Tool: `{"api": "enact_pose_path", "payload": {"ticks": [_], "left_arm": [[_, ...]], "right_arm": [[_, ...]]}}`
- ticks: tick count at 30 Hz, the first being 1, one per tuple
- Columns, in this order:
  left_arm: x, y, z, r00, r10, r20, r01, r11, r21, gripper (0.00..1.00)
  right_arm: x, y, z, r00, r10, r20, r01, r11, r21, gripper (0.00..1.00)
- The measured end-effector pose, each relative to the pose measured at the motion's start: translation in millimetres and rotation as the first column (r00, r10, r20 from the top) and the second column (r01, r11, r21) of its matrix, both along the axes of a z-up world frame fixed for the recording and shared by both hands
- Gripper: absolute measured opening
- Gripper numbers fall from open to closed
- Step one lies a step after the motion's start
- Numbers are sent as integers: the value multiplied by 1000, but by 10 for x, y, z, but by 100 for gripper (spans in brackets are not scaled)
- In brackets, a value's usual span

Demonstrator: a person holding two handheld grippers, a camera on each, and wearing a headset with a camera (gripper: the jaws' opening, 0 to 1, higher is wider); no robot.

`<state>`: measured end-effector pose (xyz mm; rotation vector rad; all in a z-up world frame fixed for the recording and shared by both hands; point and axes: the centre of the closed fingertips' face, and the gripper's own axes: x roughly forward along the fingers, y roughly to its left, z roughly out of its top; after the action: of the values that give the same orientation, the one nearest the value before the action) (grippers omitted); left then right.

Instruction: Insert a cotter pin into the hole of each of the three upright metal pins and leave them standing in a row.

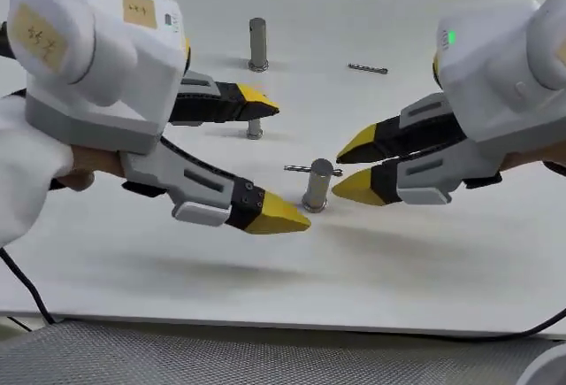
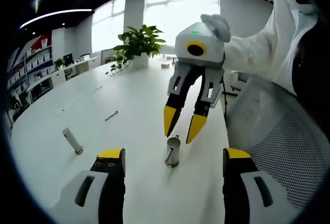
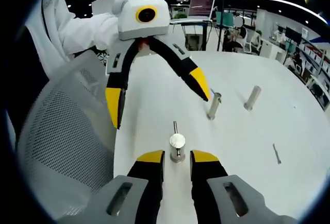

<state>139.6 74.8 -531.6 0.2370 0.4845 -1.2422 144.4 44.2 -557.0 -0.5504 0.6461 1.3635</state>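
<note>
Narrowly parted, right gripper (image 1: 337, 174) fronts near pin (image 1: 317, 190); left gripper (image 1: 293, 165) spread wide.

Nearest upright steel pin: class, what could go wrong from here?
The open right tool sits right at the short upright steel pin; a nudge could topple it and break the row.
Its thin metal cotter pin juts out on one side and might slide out.
The wide-open left tool hangs nearby and could catch that pin.
</note>
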Motion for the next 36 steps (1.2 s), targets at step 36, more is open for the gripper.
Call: {"api": "enact_pose_path", "payload": {"ticks": [36], "left_arm": [[-166,325,-23,979,182,-91,-188,980,-62,98]], "right_arm": [[15,188,-185,997,-8,-79,10,1000,17,10]]}}
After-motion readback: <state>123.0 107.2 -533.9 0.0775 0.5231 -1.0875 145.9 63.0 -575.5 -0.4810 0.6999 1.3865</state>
